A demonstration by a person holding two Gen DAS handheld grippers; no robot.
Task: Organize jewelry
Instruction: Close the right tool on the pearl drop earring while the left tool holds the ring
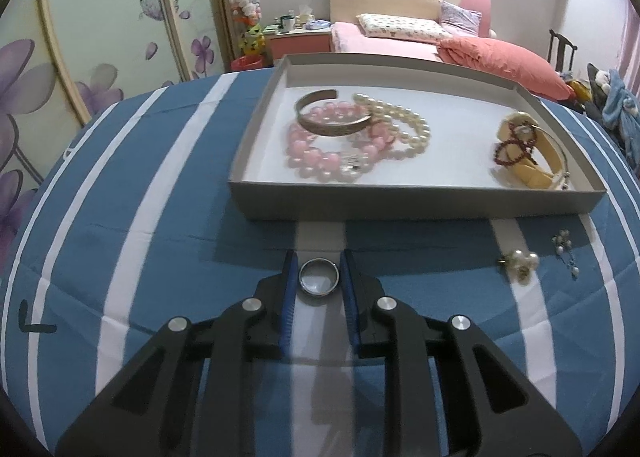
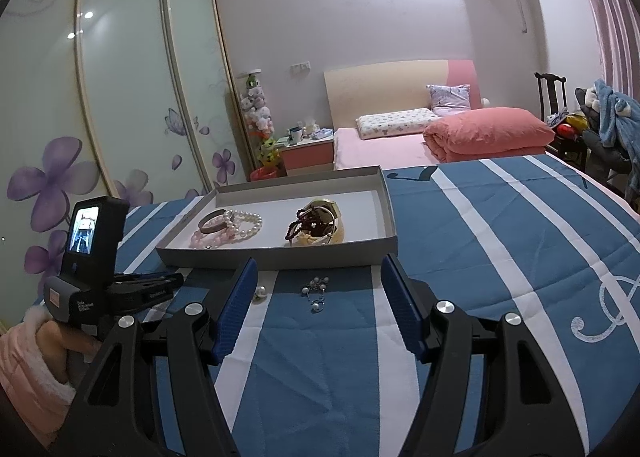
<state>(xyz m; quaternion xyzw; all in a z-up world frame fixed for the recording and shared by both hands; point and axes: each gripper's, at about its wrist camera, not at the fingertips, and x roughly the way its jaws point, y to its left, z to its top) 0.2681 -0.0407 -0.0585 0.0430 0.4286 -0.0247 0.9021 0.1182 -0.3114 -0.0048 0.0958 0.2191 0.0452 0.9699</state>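
Observation:
A silver ring [image 1: 319, 277] lies on a white stripe of the blue striped cloth [image 1: 160, 217], just in front of the grey tray [image 1: 400, 203]. My left gripper [image 1: 319, 257] is shut on the ring, a blue pad touching each side. The tray holds a metal cuff [image 1: 332, 125], pink beads [image 1: 316, 161], a pearl bracelet [image 1: 404, 125], a yellow bangle [image 1: 532, 169] and dark red beads [image 1: 508, 153]. My right gripper [image 2: 319, 261] stands open above the cloth, with a pearl drop earring [image 2: 316, 291] lying between and ahead of its fingers, untouched.
A pearl flower piece [image 1: 520, 263] and the drop earring [image 1: 566, 251] lie on the cloth right of the ring. A hand in a pink fluffy sleeve [image 2: 40, 369] holds the left gripper's body [image 2: 96, 269]. A bed and wardrobe stand behind.

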